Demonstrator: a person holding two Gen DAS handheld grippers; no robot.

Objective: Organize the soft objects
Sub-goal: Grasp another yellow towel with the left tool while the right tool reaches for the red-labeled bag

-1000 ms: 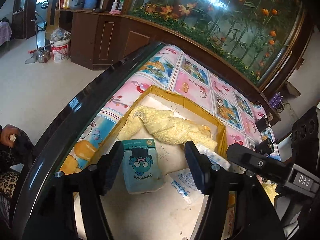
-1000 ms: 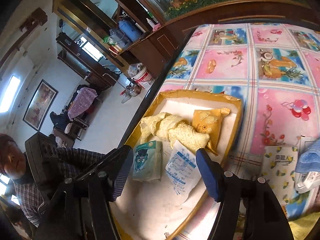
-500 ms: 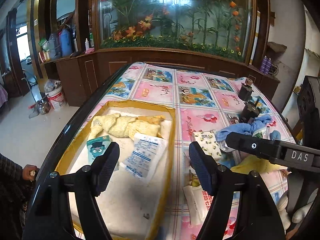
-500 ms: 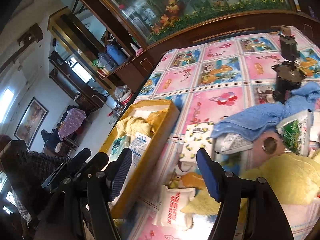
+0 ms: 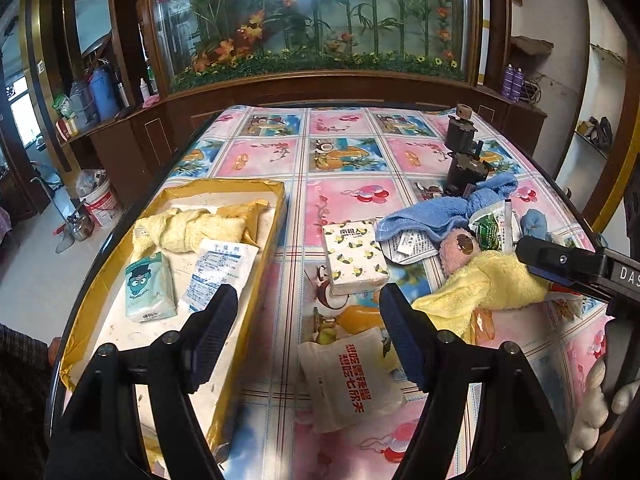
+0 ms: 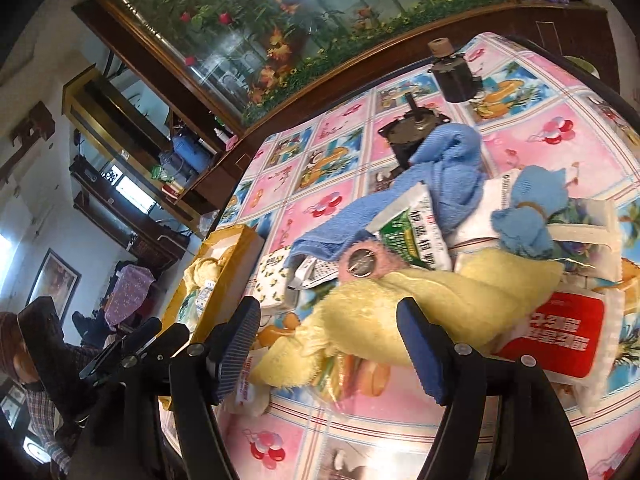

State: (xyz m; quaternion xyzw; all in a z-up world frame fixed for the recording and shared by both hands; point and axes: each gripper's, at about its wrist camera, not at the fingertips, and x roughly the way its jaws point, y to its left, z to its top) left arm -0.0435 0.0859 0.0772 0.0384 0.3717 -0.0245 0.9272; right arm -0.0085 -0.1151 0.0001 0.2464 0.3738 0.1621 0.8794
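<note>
A yellow towel (image 6: 400, 312) is heaped on the table among packets, pressed against a blue towel (image 6: 436, 168) and a red-and-white packet (image 6: 560, 332). The right gripper (image 6: 328, 344) is held spread wide above it, empty. The left gripper (image 5: 308, 332) is likewise held open, empty, over a white packet (image 5: 352, 380) beside the yellow tray (image 5: 256, 280).

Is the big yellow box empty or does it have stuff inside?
Not empty. The yellow box holds a yellow towel and two packets.
</note>
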